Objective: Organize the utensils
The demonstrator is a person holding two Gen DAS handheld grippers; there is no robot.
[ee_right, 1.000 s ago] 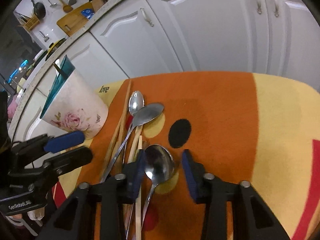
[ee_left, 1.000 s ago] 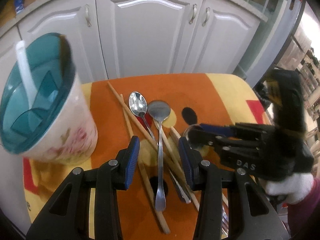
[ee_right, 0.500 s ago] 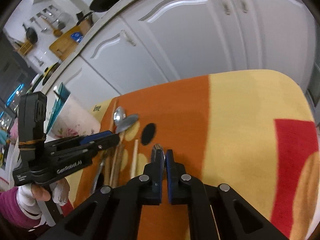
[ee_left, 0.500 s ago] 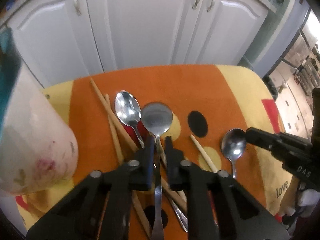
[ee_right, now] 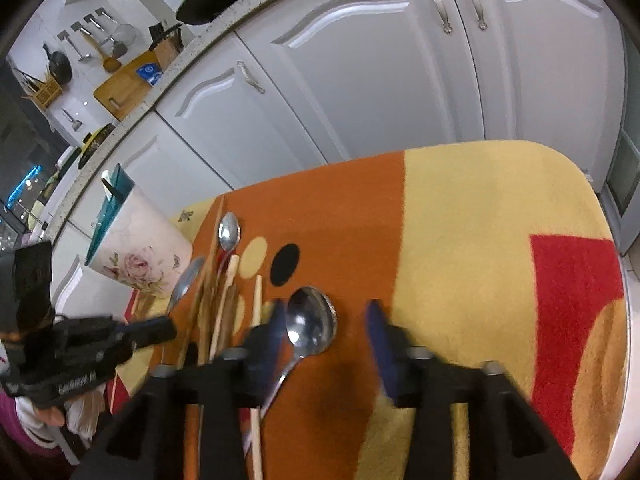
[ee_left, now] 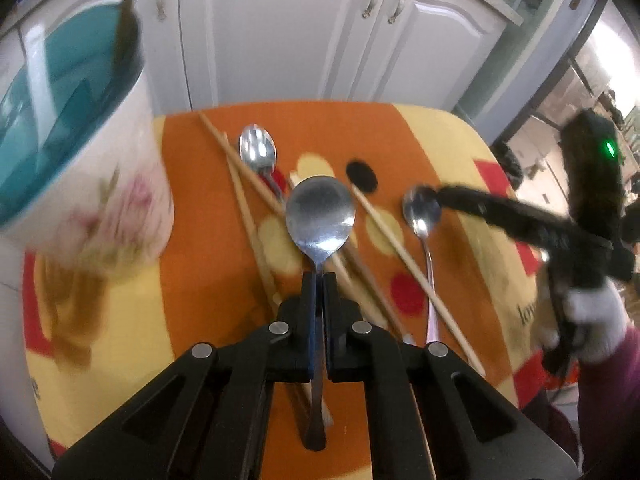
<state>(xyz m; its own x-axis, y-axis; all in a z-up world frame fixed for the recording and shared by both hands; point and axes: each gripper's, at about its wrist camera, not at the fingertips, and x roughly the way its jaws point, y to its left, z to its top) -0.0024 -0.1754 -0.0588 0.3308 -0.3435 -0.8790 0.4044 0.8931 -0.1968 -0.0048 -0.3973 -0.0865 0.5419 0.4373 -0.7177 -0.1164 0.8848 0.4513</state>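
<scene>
My left gripper (ee_left: 319, 280) is shut on the neck of a steel spoon (ee_left: 321, 216) and holds it above the table, bowl forward. My right gripper (ee_right: 326, 330) is open around the bowl of another steel spoon (ee_right: 310, 326) lying on the cloth; that spoon also shows in the left wrist view (ee_left: 421, 210). A third spoon (ee_left: 258, 150) and several wooden chopsticks (ee_left: 384, 236) lie on the cloth. A floral utensil holder with a teal insert (ee_left: 86, 184) stands at the left, also in the right wrist view (ee_right: 138, 256).
The table carries an orange, yellow and red cloth (ee_right: 480, 240). White cabinet doors (ee_left: 280, 36) stand right behind it. The table's rounded right edge (ee_right: 616, 280) drops to the floor. A kitchen counter (ee_right: 128, 80) with boards and tools runs at the far left.
My left gripper has lifted its spoon off the pile and the holder has come back into its view. My right gripper has opened and now straddles its spoon's bowl.
</scene>
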